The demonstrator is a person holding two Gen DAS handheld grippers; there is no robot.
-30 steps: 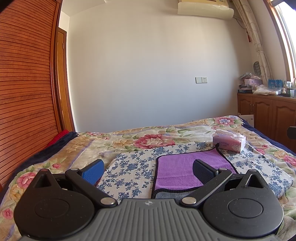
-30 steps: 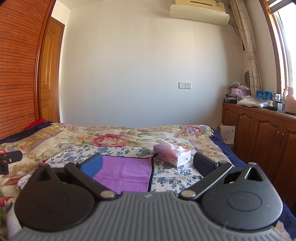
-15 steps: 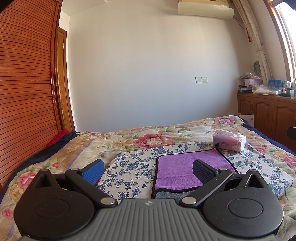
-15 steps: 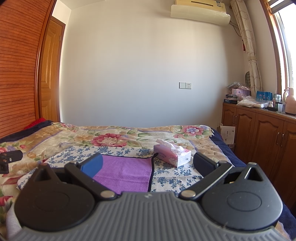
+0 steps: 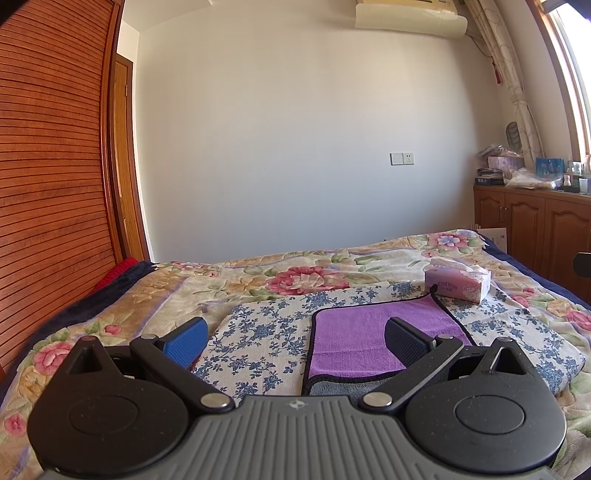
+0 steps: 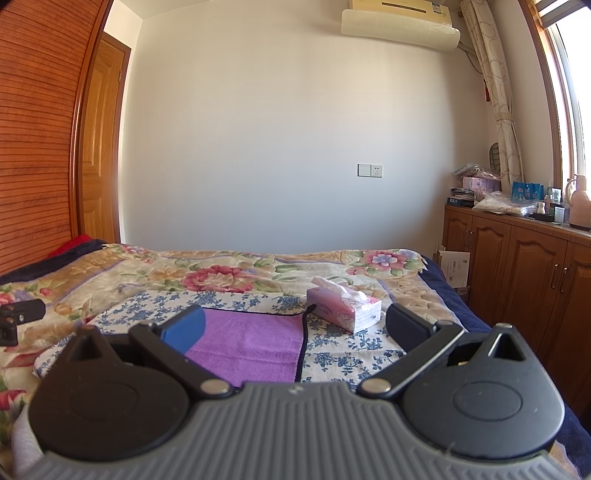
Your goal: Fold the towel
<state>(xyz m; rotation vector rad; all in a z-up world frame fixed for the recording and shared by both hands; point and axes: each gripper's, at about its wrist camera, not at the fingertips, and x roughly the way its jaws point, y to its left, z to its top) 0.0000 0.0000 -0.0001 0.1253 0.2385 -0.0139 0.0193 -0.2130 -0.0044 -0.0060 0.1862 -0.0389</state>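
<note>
Bed (image 5: 258, 273) with floral quilt across lower half of both views, 3 to 9 o'clock. Wooden slatted wardrobe (image 5: 48, 184) at 9 o'clock; wooden cabinets (image 6: 517, 266) at 3 o'clock, cluttered on top. Air conditioner (image 6: 400, 24) high on wall at 1 o'clock.

Blue-flowered cloth (image 5: 266, 332) spread flat on quilt, just below centre. Purple towel (image 5: 354, 332) lying flat on that cloth, dark-edged, near edge turned over to show grey underside at 6 o'clock in left view; in right view (image 6: 251, 343) at 7 o'clock from centre. Not gripped, not touched by either tool.

Left gripper (image 5: 295, 338) held above near end of bed, jaws spread wide, nothing between; blue pad (image 5: 186, 341) at 8 o'clock, dark pad (image 5: 402, 341) at 4 o'clock over towel. Right gripper (image 6: 295, 328) likewise spread wide, holding nothing.

Pink tissue box (image 6: 343, 308) on cloth, just beside towel's far right corner, 4 o'clock of centre. Wall socket (image 6: 370, 170) at 2 o'clock.
</note>
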